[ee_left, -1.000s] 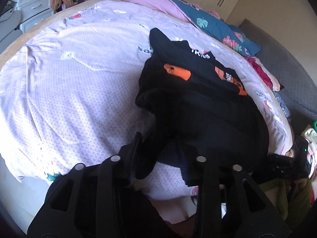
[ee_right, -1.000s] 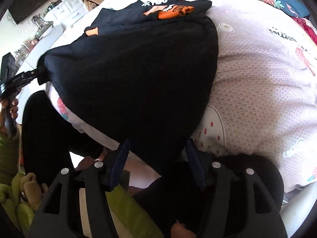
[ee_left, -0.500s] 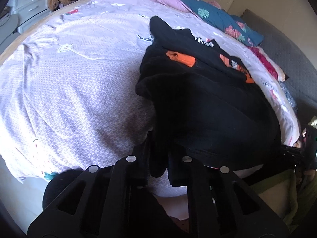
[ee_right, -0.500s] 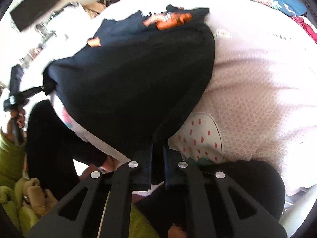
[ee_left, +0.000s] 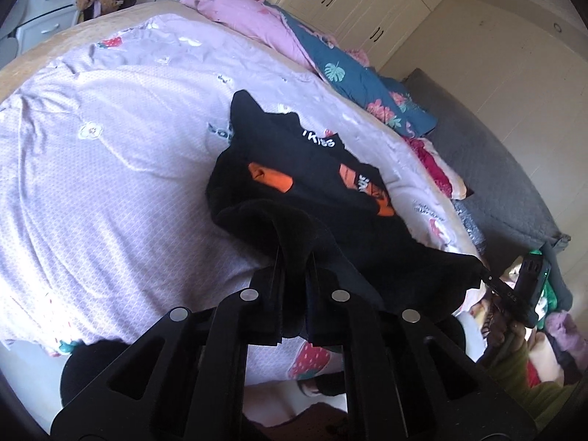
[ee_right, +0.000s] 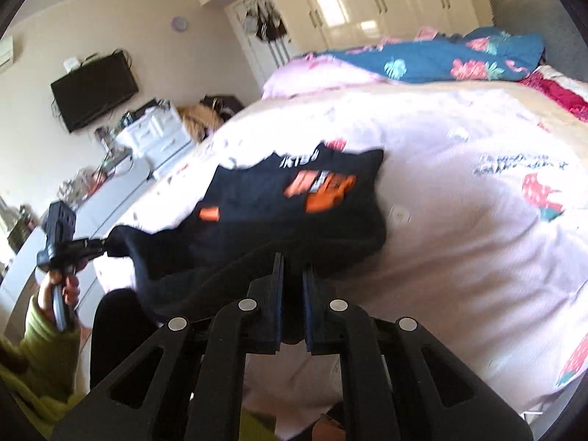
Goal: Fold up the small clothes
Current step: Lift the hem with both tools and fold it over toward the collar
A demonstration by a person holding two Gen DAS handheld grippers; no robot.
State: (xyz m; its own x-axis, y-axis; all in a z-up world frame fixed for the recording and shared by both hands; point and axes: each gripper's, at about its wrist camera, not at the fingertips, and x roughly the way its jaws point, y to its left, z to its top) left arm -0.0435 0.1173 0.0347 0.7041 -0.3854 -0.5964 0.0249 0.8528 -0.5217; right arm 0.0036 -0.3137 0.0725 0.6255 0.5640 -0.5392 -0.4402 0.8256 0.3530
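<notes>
While the black shirt [ee_left: 316, 198] lies on the bed [ee_left: 110, 183], its long axis running away toward the pillows, each hand-held gripper, left [ee_left: 294, 279] and right [ee_right: 292, 275], is clamped on a near hem corner; open bedspread flanks both sides.

A small black cotton garment with orange patches and white lettering [ee_left: 330, 198] lies partly on the bed, near hem lifted.
</notes>
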